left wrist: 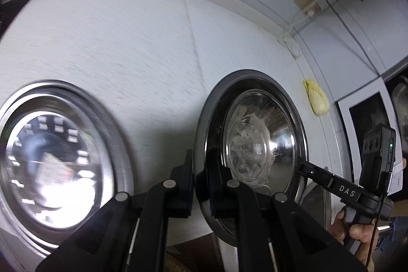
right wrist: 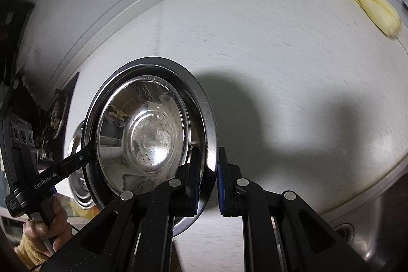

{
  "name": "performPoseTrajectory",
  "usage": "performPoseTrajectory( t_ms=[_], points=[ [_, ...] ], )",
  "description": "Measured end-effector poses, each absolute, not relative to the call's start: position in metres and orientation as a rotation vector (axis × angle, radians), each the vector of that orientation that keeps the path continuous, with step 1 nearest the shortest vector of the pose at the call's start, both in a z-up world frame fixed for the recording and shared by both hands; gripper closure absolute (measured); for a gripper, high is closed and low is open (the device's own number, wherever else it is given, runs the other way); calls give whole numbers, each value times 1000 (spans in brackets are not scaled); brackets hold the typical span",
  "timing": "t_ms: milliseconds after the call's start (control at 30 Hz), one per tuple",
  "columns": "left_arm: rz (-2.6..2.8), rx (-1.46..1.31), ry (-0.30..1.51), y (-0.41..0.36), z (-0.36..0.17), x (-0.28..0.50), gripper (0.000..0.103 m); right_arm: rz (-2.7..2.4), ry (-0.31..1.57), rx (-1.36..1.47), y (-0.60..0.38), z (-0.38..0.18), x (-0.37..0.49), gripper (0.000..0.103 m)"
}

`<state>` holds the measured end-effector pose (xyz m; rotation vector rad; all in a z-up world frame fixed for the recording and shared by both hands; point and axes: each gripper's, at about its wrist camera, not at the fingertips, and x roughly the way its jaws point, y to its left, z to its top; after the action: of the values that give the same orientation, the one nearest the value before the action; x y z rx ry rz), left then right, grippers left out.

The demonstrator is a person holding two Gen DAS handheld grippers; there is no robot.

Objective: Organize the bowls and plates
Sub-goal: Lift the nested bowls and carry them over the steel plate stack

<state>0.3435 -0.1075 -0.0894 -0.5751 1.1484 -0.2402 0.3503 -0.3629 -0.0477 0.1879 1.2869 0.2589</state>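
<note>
Steel plate (right wrist: 204, 119) rim pinched between both grippers' jaws, bowl (left wrist: 53, 159) beside

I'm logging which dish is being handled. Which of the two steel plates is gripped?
The steel plate with the glass bowl in it: left gripper and right gripper clamp its rim. The other plate sits untouched.

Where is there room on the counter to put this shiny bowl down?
There is bare white counter behind the held bowl, stretching toward the yellow sponge and the wall. It is crowded low on the left: a second steel dish sits there, and both tools, left and right, pinch the bowl's rim.
</note>
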Motion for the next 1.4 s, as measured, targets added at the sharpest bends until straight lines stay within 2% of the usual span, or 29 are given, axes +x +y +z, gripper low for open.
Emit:
performPoseTrajectory(
  t_ms=[267,533,1167,1400],
  points=[
    [-110,-619,1084,-7,-75,310,95,413,1285,110,-270,-43,351,92],
    [0,-673,1089,82,-91,273,95,522,1339,45,-188,-67,339,92],
    [-36,-676,1188,99,-146,273,94,453,1383,44,-165,-97,323,92],
    [-47,-679,1167,108,-145,274,94,436,1359,37,-156,-99,321,90]
  ],
)
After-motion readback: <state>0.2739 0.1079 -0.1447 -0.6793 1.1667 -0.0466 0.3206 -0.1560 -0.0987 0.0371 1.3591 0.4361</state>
